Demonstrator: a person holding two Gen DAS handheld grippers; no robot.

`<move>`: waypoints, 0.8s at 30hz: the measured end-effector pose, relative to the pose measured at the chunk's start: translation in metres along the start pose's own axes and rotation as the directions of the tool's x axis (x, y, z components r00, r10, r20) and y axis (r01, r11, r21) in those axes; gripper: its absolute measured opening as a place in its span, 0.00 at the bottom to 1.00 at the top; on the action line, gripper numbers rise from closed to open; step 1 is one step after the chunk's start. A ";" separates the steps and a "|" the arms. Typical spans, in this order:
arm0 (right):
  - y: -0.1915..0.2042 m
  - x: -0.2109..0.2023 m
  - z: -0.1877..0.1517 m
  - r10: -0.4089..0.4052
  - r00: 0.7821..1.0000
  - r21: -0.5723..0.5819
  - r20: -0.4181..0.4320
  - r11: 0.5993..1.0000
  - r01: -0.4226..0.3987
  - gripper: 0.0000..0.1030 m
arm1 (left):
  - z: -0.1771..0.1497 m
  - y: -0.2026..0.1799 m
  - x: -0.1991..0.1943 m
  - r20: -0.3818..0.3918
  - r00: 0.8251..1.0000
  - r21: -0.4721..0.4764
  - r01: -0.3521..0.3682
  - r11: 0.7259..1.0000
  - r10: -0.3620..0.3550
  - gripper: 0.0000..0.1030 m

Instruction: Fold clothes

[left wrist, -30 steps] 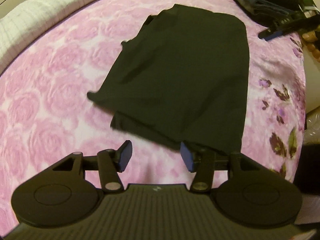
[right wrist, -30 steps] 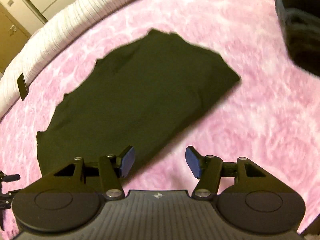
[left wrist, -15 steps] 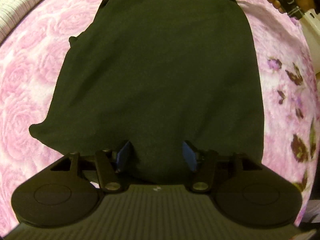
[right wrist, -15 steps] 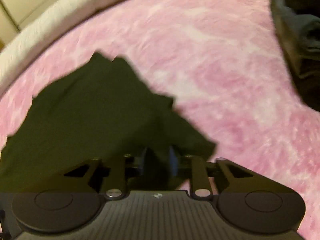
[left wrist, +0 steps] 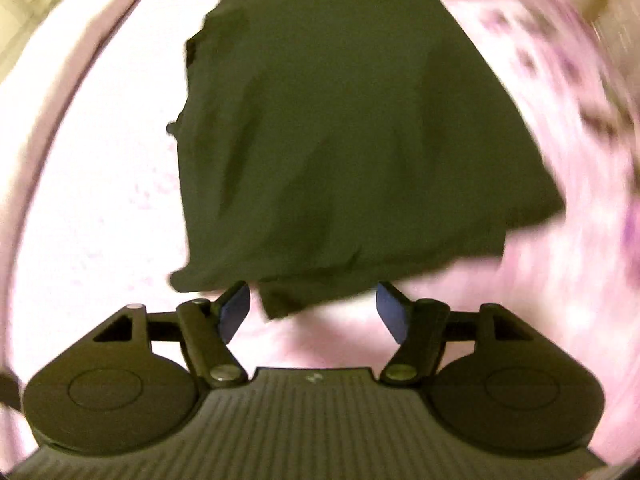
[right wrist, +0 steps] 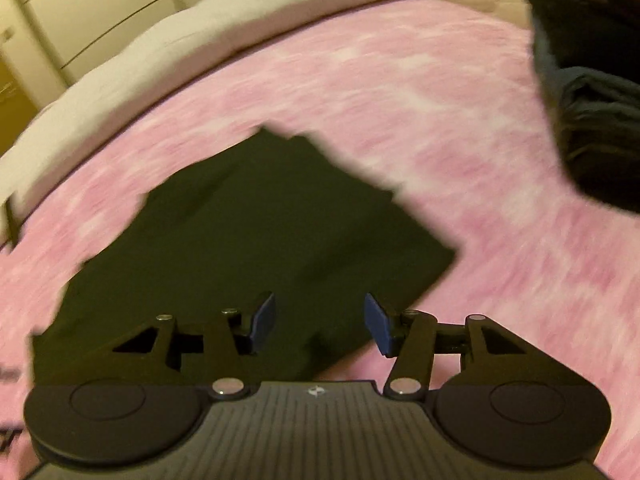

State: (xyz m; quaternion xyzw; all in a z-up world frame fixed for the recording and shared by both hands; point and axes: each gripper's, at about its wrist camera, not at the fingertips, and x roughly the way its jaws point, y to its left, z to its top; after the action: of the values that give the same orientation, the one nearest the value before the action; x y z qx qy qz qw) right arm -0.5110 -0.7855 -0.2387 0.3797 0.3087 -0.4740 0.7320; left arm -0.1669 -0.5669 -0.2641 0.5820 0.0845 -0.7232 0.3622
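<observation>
**A:** From the left wrist camera, where's the cloth lying?

**B:** The dark garment (left wrist: 344, 132) is spread on the pink bedspread (left wrist: 100, 208), straight ahead of the left gripper (left wrist: 314, 306). Its long axis runs away from the claw, and the near hem sits just past the blue pads (left wrist: 234, 308). A little flap of hem dips between them, but nothing pinches it; the jaws are spreading apart, released.

**A:** And the hand's pose?

**B:** Tilted steeply down over the near edge. The picture is smeared, so finer detail I can't give.

**A:** Now the right wrist camera.

**B:** Same dark garment (right wrist: 256, 240), lying ahead and to the left of the right gripper (right wrist: 320, 324), its length slanting away towards the pale quilt (right wrist: 168, 44). The near right corner lies under the claw. The jaws there are widening too, gripping nothing; cloth shows below the gap, the pads clear of it.

**A:** Which hand is nearer?

**B:** Both hover at the edge; I'd judge the right one sits further over the fabric. A dark pile of clothes (right wrist: 592, 92) lies well apart, far right.
</observation>
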 end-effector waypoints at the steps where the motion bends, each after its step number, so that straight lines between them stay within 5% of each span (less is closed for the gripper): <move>1: 0.015 -0.008 -0.014 0.017 1.000 -0.016 -0.007 1.000 -0.017 0.55 | -0.007 -0.004 -0.001 0.014 1.000 0.072 -0.017 0.997 0.016 0.64; 4: 0.060 -0.026 -0.060 0.052 0.997 -0.056 -0.051 0.997 -0.054 0.61 | -0.026 -0.021 0.002 0.090 0.994 0.295 -0.087 0.952 0.063 0.70; 7: 0.100 -0.040 -0.104 0.051 0.995 -0.056 -0.086 0.997 -0.056 0.66 | -0.043 -0.036 0.011 0.184 0.979 0.491 -0.166 0.855 0.084 0.75; 10: 0.134 -0.050 -0.140 0.042 0.993 -0.042 -0.111 0.998 -0.047 0.68 | -0.052 -0.040 0.024 0.237 0.969 0.607 -0.201 0.769 0.066 0.78; 15: 0.189 -0.056 -0.182 0.009 0.991 -0.169 -0.136 0.985 -0.032 0.69 | -0.057 -0.033 0.037 0.312 0.950 0.700 -0.233 0.675 0.004 0.85; 17: 0.217 -0.056 -0.197 -0.007 0.993 -0.321 -0.119 0.946 -0.032 0.71 | -0.053 -0.027 0.041 0.331 0.943 0.706 -0.254 0.661 0.009 0.80; 19: 0.245 -0.053 -0.216 -0.018 0.995 -0.464 -0.103 0.885 -0.032 0.71 | -0.047 -0.017 0.052 0.332 0.942 0.702 -0.279 0.656 0.045 0.56; 21: 0.267 -0.046 -0.230 -0.016 0.996 -0.584 -0.084 0.811 -0.036 0.72 | -0.040 -0.009 0.059 0.326 0.944 0.698 -0.275 0.661 0.048 0.56; 24: 0.294 -0.031 -0.249 -0.074 0.997 -0.740 -0.033 0.672 0.026 0.75 | -0.040 -0.014 0.063 0.342 0.939 0.734 -0.287 0.615 0.030 0.55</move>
State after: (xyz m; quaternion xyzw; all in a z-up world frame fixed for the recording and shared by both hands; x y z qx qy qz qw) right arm -0.2723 -0.4828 -0.2666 0.0568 0.5060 -0.3170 0.8002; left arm -0.1479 -0.5621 -0.3377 0.5704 -0.3419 -0.7319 0.1483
